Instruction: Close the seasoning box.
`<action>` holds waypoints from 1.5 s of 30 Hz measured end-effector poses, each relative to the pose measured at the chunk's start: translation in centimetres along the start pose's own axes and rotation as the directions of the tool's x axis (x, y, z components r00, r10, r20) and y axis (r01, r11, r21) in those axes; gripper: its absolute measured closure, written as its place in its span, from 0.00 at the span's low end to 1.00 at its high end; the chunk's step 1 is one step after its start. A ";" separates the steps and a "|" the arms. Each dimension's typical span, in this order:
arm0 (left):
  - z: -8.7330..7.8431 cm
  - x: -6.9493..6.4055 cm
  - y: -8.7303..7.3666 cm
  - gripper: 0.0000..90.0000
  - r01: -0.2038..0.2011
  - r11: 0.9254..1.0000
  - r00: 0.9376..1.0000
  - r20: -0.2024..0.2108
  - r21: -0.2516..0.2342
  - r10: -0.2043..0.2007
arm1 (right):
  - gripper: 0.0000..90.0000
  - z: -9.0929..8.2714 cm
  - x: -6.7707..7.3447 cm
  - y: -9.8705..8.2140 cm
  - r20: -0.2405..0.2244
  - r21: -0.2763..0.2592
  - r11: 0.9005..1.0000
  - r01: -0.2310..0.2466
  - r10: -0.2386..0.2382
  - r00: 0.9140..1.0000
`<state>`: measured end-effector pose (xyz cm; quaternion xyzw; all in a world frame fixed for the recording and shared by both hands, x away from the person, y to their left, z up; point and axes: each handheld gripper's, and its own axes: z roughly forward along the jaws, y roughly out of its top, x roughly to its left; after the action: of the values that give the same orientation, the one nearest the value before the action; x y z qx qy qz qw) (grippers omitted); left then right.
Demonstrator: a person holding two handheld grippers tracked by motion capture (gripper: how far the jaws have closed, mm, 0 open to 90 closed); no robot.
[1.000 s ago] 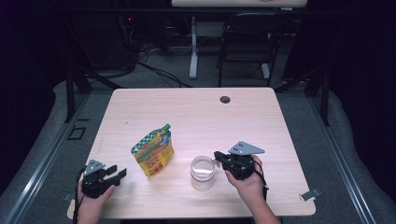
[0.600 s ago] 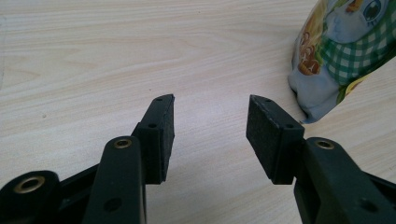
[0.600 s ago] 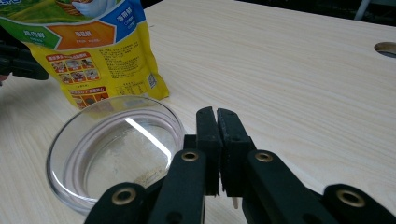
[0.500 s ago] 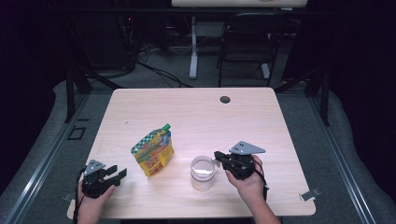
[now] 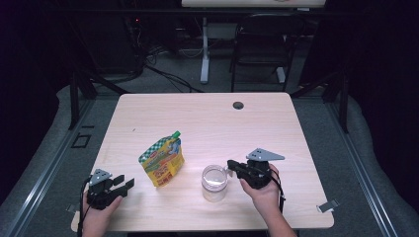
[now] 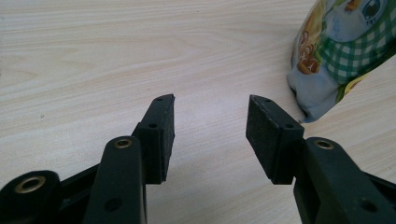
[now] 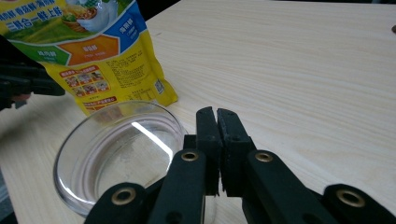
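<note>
A: Where the high view looks down, what lies near the edges?
B: The left hand-held gripper (image 5: pixel 118 185) sits lower left, jaws apart, empty; the right hand-held gripper (image 5: pixel 233 167), jaws closed on nothing, touches the glass jar (image 5: pixel 214 182) at lower centre. The surface (image 5: pixel 207 118) above is bare.
A: And the gripper views?
B: The left gripper view has the pouch (image 6: pixel 343 51) upper right; in the right gripper view it stands upper left behind the jar (image 7: pixel 116 149).
</note>
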<state>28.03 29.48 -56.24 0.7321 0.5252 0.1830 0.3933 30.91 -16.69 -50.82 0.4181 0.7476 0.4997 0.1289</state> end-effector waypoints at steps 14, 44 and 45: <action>0.0 0.1 0.0 0.58 0.001 1.000 1.000 -0.001 0.001 -0.001 | 0.98 0.1 -1.1 -0.4 -0.067 -0.018 0.993 -0.116 0.115 0.991; 0.1 0.0 0.0 0.58 -0.001 1.000 1.000 -0.005 0.003 0.001 | 0.99 0.9 -2.5 -1.4 -0.113 0.002 0.959 -0.284 0.282 0.953; 0.1 0.0 0.0 0.58 -0.001 1.000 1.000 -0.005 0.004 0.001 | 0.99 0.9 -2.7 -1.5 -0.120 0.008 0.956 -0.292 0.291 0.949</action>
<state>28.08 29.41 -56.29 0.7326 0.5262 0.1842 0.3904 32.41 -18.36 -53.13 0.4924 0.6816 0.5413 0.0105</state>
